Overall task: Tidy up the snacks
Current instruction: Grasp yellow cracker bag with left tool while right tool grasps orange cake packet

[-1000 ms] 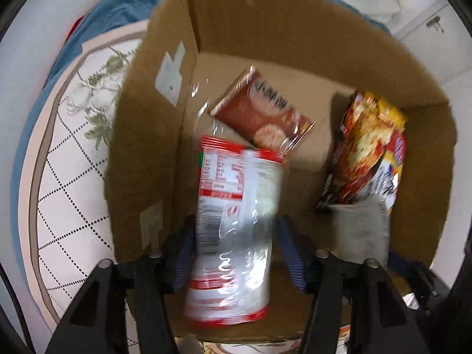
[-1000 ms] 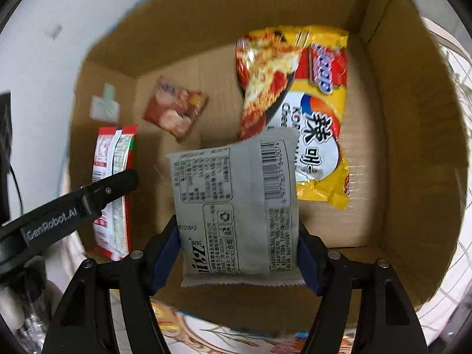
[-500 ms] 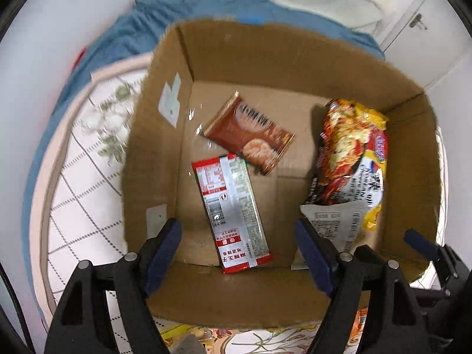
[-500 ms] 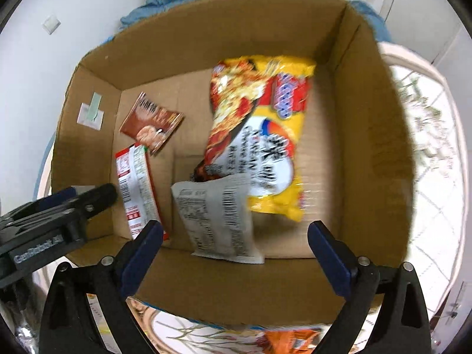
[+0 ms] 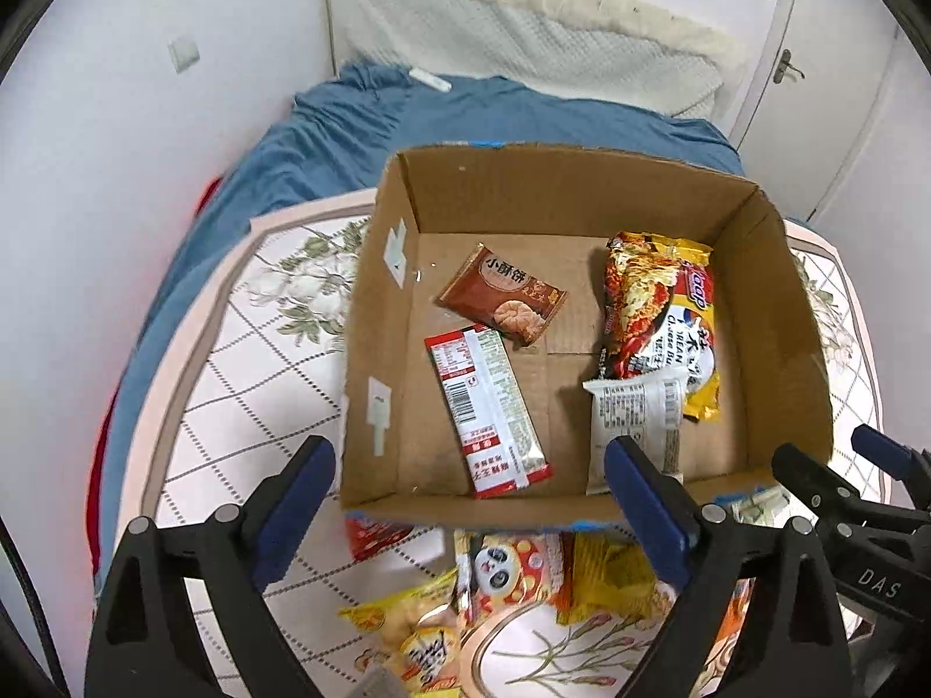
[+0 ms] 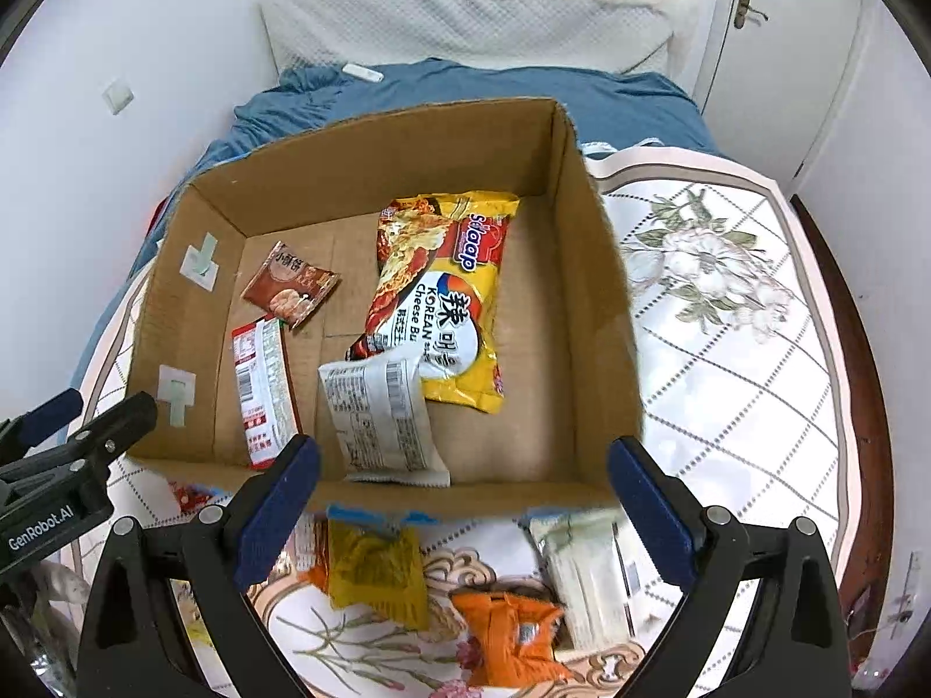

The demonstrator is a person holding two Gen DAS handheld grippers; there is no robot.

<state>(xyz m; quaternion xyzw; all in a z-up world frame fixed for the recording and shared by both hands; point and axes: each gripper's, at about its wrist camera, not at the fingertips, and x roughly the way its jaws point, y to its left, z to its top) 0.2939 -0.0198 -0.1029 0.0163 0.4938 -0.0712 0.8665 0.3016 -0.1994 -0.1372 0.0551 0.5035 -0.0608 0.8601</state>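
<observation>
An open cardboard box (image 5: 372,349) (image 6: 605,314) holds a red-and-white snack pack (image 5: 489,407) (image 6: 262,390), a brown biscuit pack (image 5: 503,302) (image 6: 291,285), a yellow noodle bag (image 5: 663,314) (image 6: 448,302) and a grey-white pack (image 5: 634,413) (image 6: 384,413). My left gripper (image 5: 471,500) is open and empty above the box's near wall. My right gripper (image 6: 465,500) is open and empty, also above the near wall. Loose snacks lie in front of the box: a panda pack (image 5: 500,570), yellow packs (image 5: 407,634) (image 6: 378,570), an orange pack (image 6: 512,640) and a pale pack (image 6: 587,570).
The box stands on a flowered quilted mat (image 5: 244,360) (image 6: 727,349) over a bed with a blue sheet (image 5: 361,134) and a white pillow (image 6: 465,17). White walls stand at the left; a door (image 5: 814,70) is at the right.
Both grippers opened and let their packs drop into the box, then pulled back and up. The red-and-white pack and the grey-white pack now lie on the box floor.
</observation>
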